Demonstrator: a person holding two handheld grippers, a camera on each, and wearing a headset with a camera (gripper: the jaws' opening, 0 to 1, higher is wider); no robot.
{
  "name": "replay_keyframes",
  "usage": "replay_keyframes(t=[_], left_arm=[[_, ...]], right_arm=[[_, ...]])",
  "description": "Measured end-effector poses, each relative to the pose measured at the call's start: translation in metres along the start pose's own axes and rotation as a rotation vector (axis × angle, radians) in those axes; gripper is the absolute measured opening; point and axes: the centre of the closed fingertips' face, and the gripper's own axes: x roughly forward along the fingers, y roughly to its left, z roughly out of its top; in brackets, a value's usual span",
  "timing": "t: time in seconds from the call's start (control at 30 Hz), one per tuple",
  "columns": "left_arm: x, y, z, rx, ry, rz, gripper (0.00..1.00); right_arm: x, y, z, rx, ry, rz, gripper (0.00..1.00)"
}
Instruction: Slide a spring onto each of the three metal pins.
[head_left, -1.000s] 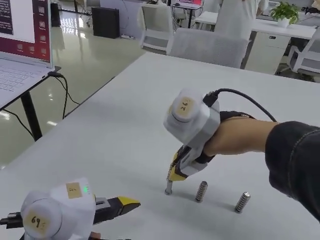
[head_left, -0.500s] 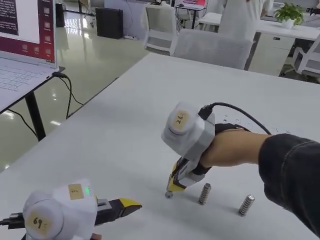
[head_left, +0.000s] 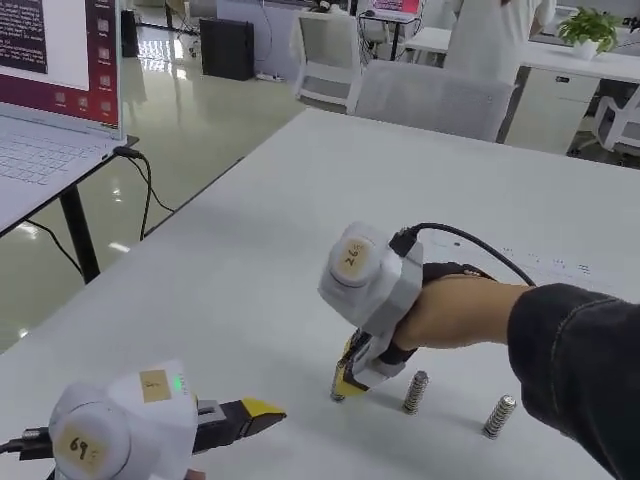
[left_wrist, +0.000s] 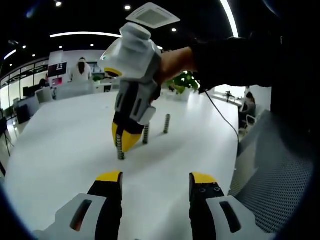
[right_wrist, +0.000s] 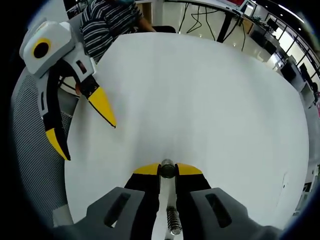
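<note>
Change: right gripper had come down since a second earlier, its yellow tips now almost at the table.
Head view, right gripper: held in a hand, nose down, just left of the two loaded springs.
Head view, loaded springs: middle spring and end spring stood upright on the table, apart from each other.
Head view, left gripper: low in the near corner, well apart from the work; jaw gap could not be told from here.
Head view, surroundings: laptop on a side desk at far left.
Left gripper view, own jaws: spread wide, nothing between them, pointed at the right gripper.
Left gripper view, work: held spring ran down beside the yellow tips to the table; the other two springs stood just behind it.
Right gripper view, own jaws: narrow, closed about the pin, whose round end showed between the tips.
Right gripper view, held spring: coils sat on the bright shaft between the fingers, nearer the camera.
Right gripper view, left gripper: at upper left, tips parted.
</note>
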Motion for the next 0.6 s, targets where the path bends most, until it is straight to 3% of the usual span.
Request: replay_keyframes(t=[0.6], left_arm=[[0.0003,0.0015,0.0005,-0.003,-0.002,0.005,0.48]], right_arm=[[0.0026,0.0000,-0.0022,0.017,-0.016,0.000,0.13]])
